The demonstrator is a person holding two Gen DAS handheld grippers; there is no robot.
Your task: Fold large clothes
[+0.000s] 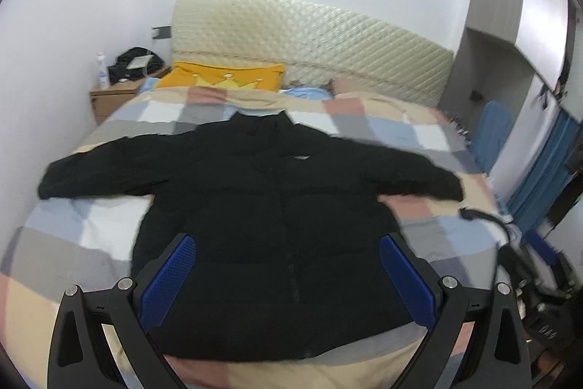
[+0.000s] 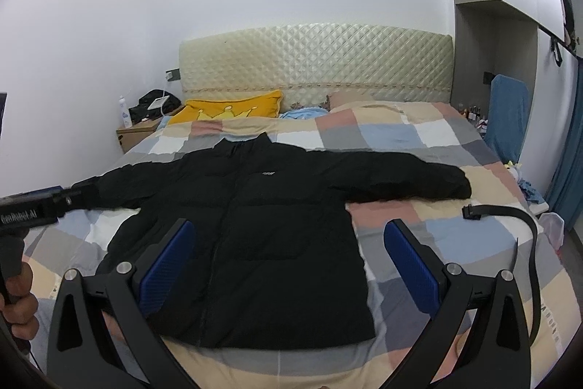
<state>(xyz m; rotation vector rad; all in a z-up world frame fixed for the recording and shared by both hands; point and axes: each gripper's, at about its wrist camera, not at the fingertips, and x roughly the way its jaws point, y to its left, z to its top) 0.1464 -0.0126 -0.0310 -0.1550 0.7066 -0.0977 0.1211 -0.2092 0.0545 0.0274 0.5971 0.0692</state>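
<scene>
On a checkered bed [image 2: 419, 133], our black jacket [image 2: 255, 225] lies spread flat; both tools, left [image 1: 288, 274] and right [image 2: 288, 261], hover agape, gripping nothing. Folding seems unstarted; next, grasp the 3 o'clock sleeve [image 2: 419, 181].

The jacket [image 2: 251, 236] lay spread on the bed [image 2: 419, 141], collar toward the headboard [image 2: 317, 57]. A pillow [image 2: 233, 108] sat behind it, a nightstand [image 2: 136, 133] left.

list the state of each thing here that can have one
black puffer jacket: spread flat on the bed, front up, zipped, sleeves out, unfolded
left gripper: open, holding nothing
right gripper: open, holding nothing
yellow crown pillow: lying by the headboard
checked quilt: spread over the bed
</scene>
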